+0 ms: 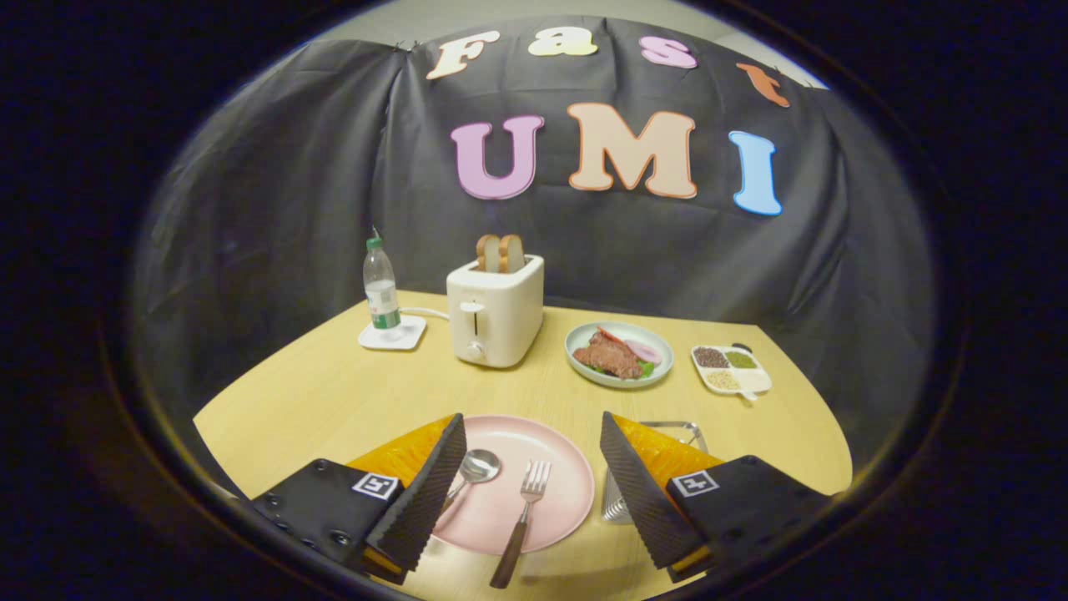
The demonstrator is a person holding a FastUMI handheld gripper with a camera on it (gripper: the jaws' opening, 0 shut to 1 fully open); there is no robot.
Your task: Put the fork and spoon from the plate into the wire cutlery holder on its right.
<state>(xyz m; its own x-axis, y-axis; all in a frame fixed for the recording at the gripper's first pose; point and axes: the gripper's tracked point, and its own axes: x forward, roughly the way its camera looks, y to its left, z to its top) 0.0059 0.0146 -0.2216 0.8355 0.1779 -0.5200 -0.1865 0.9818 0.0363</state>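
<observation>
A pink plate (501,438) lies on the wooden table right under my fingers. On it rest a spoon (476,467), its handle partly hidden behind my left finger, and a fork (524,509) with a brown handle that sticks out over the plate's near rim. The wire cutlery holder (672,434) stands just right of the plate, mostly hidden behind my right finger. My gripper (531,434) is open and hovers above the plate, with the fork and spoon between its fingers and below them. Nothing is held.
Beyond the plate stand a white toaster (494,313) with two bread slices, a water bottle (381,292) on a white coaster, a pale green plate of food (619,355) and a small divided dish of seasonings (731,369). The table's edge curves round on both sides.
</observation>
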